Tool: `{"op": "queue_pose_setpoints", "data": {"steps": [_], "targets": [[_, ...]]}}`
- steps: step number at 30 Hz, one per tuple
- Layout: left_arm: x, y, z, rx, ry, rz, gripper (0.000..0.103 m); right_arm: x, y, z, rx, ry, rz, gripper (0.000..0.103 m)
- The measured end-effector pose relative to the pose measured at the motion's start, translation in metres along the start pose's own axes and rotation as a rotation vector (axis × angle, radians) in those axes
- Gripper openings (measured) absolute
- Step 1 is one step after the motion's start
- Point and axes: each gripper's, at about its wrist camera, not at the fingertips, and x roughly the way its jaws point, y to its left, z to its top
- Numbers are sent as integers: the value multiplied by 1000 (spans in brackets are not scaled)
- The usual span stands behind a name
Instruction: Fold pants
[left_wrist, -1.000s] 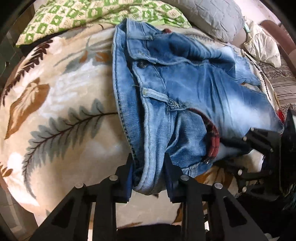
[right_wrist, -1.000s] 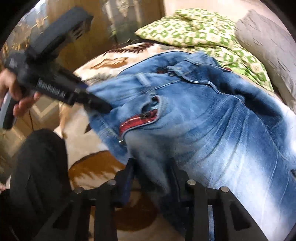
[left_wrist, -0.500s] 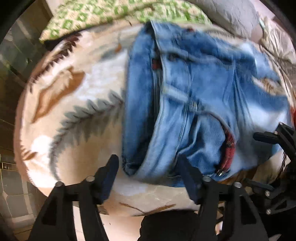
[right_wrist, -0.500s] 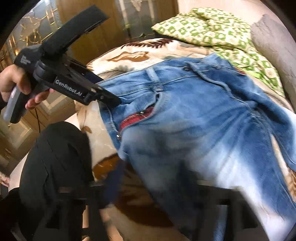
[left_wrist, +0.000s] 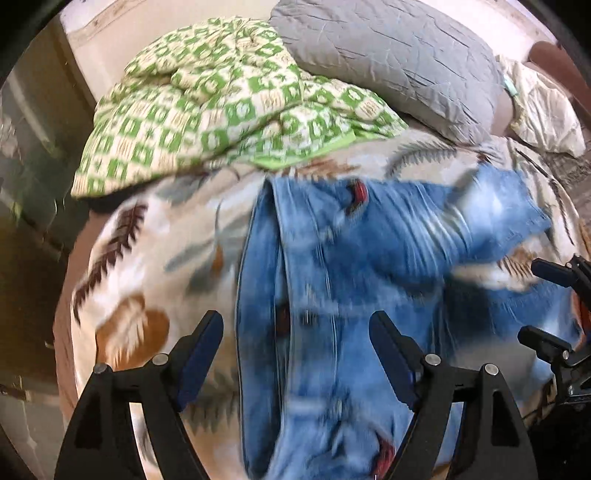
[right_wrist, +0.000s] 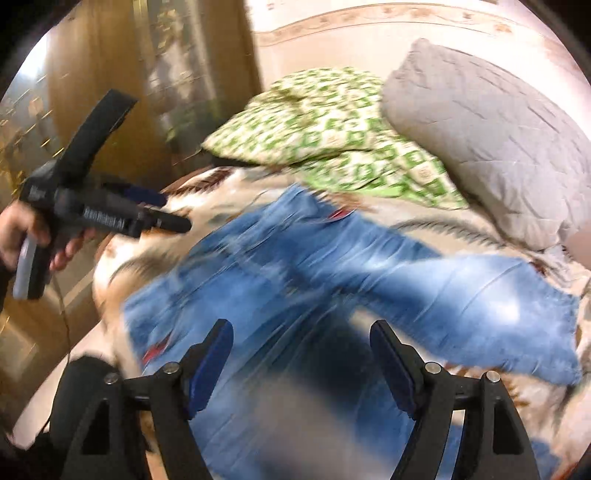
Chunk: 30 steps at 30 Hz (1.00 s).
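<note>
Blue jeans (left_wrist: 369, 258) with a red lining lie folded lengthwise on a leaf-patterned blanket (left_wrist: 155, 251), motion-blurred in both views. My left gripper (left_wrist: 295, 321) hovers above the waist end with its jaws opening, and the denim lies below them untouched. My right gripper (right_wrist: 301, 328) stands open over the jeans (right_wrist: 295, 266), holding nothing. In the right wrist view the left gripper (right_wrist: 173, 210) hangs at the left, held by a hand (right_wrist: 22, 236). The right gripper (left_wrist: 554, 306) shows at the right edge of the left wrist view.
A green checkered quilt (left_wrist: 221, 103) and a grey pillow (left_wrist: 388, 55) lie at the head of the bed. A cream cloth (left_wrist: 543, 107) sits at the far right. A wooden wardrobe (right_wrist: 110, 74) stands left of the bed.
Both grippers were shut on the jeans' near edge; they have let go, opened wide and lifted up and back. The jeans now lie flat on the blanket.
</note>
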Motion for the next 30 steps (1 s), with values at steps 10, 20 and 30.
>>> {"op": "queue_pose_setpoints", "data": {"steps": [10, 20, 30], "targets": [[87, 56, 78, -213, 53, -81, 82, 110, -43, 90, 213, 95, 37, 76], [165, 66, 99, -216, 195, -194, 34, 220, -57, 104, 367, 231, 51, 47], [139, 113, 99, -305, 104, -162, 16, 218, -27, 125, 275, 139, 106, 16]]}}
